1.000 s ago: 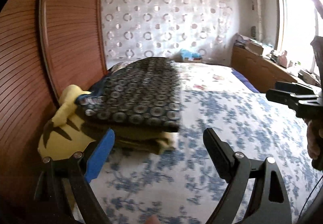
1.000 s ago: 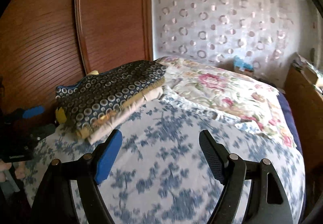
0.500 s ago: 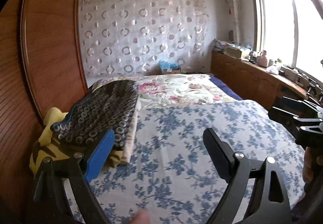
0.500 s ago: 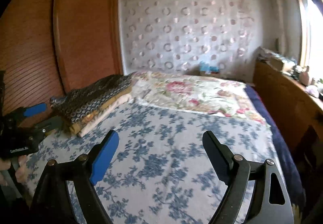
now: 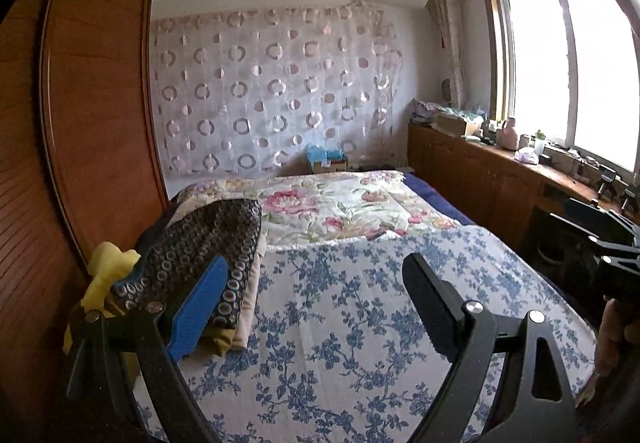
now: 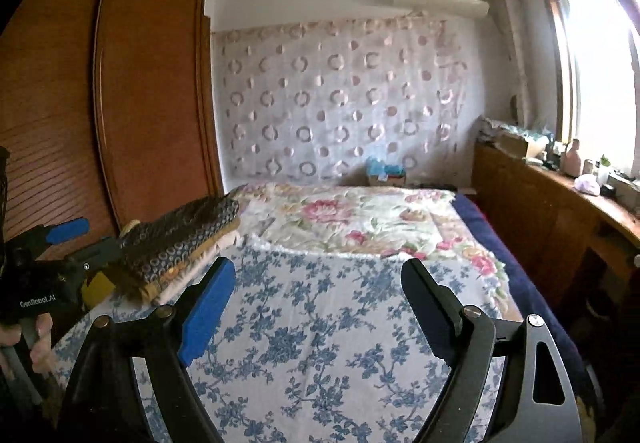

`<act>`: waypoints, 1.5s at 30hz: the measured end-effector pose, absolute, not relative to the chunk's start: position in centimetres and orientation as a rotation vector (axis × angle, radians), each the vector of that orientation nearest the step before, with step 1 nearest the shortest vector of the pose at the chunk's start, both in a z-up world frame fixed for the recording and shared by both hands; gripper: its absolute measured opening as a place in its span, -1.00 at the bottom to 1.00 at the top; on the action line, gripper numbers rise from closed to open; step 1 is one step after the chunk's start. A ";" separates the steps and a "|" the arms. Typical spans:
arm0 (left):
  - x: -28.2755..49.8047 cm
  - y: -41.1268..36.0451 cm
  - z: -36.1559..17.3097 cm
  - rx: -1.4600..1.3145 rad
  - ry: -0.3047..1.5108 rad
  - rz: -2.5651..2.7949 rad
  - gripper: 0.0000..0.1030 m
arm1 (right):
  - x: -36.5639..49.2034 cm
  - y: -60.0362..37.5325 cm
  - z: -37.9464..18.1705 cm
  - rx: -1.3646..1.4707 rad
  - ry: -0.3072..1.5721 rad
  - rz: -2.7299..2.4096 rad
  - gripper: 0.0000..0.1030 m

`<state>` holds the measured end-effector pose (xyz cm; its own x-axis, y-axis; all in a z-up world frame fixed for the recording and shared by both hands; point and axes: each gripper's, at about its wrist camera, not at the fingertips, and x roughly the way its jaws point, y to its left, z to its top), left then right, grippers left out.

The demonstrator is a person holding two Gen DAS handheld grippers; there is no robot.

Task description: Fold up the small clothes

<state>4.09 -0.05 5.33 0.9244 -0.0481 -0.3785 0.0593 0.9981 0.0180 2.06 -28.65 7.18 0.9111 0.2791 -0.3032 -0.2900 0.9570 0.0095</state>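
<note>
A stack of folded clothes lies at the left side of the bed, topped by a dark garment with a ring pattern (image 5: 208, 243), with beige and olive pieces under it and a yellow garment (image 5: 106, 271) beside it. The stack also shows in the right wrist view (image 6: 188, 235). My left gripper (image 5: 316, 283) is open and empty, held above the blue floral sheet (image 5: 340, 323) near the stack. My right gripper (image 6: 316, 283) is open and empty over the sheet (image 6: 320, 323). The left gripper also shows at the left in the right wrist view (image 6: 60, 243).
A pink floral quilt (image 5: 340, 203) covers the far half of the bed. A wooden wardrobe (image 5: 92, 103) stands at the left. A wooden cabinet (image 5: 480, 171) with clutter runs under the window at the right. A box (image 5: 328, 161) sits by the curtain.
Both grippers have pulled back and risen away from the stack of folded clothes. More of the room shows now. Both stay open and empty.
</note>
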 end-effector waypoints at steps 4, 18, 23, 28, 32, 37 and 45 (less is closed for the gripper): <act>3.6 0.1 6.0 0.026 0.368 -0.046 0.74 | 1.9 -28.5 6.8 -0.030 0.284 0.277 0.67; 3.3 0.3 6.0 0.022 0.373 -0.038 0.74 | 2.5 -29.0 5.7 -0.025 0.280 0.271 0.67; 3.4 0.3 5.9 0.022 0.372 -0.038 0.74 | 2.5 -29.1 5.7 -0.025 0.280 0.270 0.67; 3.4 0.4 5.9 0.023 0.373 -0.038 0.75 | 2.6 -29.3 5.8 -0.024 0.281 0.269 0.67; 3.4 0.4 5.9 0.022 0.373 -0.038 0.74 | 2.6 -29.4 5.8 -0.025 0.281 0.269 0.67; 3.4 0.4 5.9 0.021 0.372 -0.038 0.75 | 2.5 -29.6 5.8 -0.024 0.280 0.270 0.67; 3.4 0.4 5.8 0.022 0.372 -0.037 0.75 | 2.4 -29.7 5.8 -0.026 0.281 0.272 0.67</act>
